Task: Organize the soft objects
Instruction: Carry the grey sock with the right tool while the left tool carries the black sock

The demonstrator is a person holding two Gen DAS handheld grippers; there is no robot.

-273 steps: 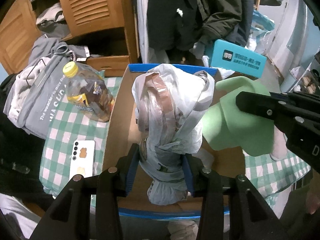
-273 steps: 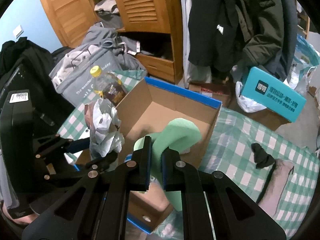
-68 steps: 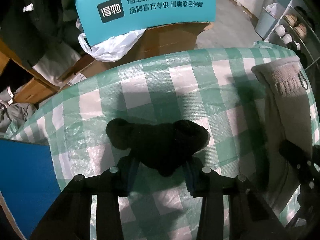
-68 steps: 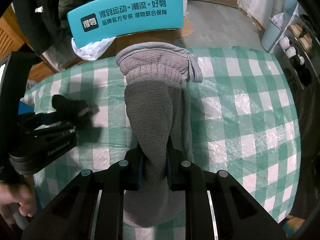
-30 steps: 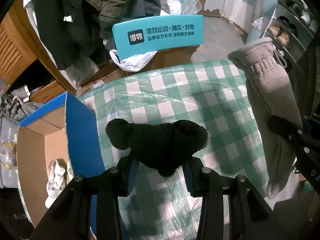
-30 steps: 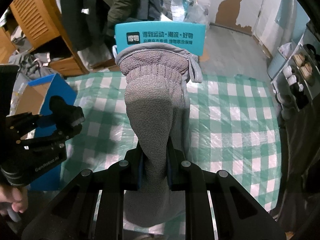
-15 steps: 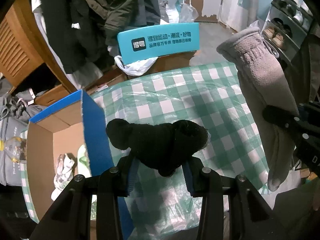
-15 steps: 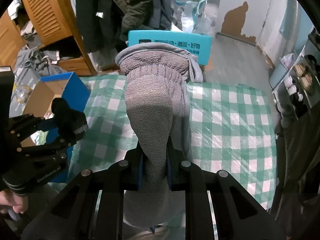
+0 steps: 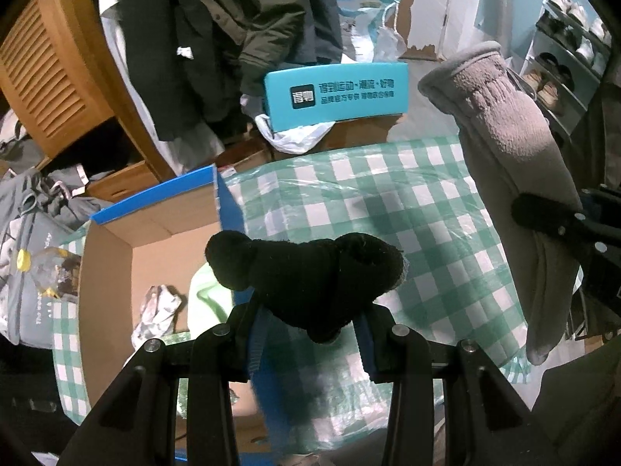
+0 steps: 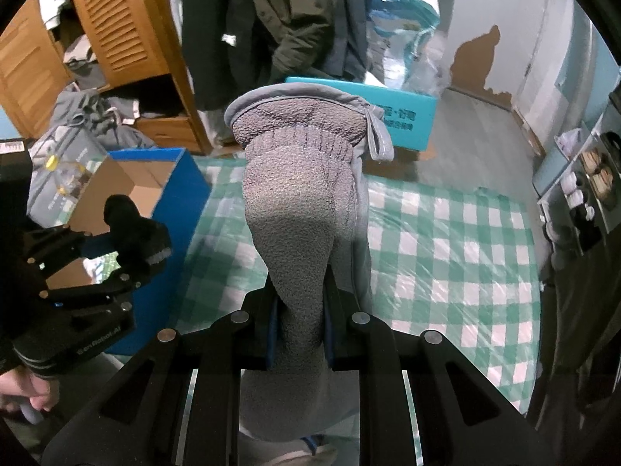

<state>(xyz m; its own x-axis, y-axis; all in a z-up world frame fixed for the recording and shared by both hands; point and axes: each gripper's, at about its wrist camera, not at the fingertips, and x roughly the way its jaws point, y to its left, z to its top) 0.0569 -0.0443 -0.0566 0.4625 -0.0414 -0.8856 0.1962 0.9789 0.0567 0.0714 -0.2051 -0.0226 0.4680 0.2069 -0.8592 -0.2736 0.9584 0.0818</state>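
Louvred wooden wardrobe [image 10: 116, 27] w/ hanging coats [image 10: 295, 11], pale blue walls [image 10: 574, 39], grey floor [image 10: 477, 124], shoe rack [image 9: 562, 66].

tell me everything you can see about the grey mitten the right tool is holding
The grey mitten is fleecy and soft-looking, with a ribbed band below a smooth hemmed cuff and a small fabric loop at the cuff's edge. The right tool is shut on its narrow middle, pads pressing both sides. It hangs in the air above the green checked tablecloth, cuff end away from the camera, and nothing else touches it.
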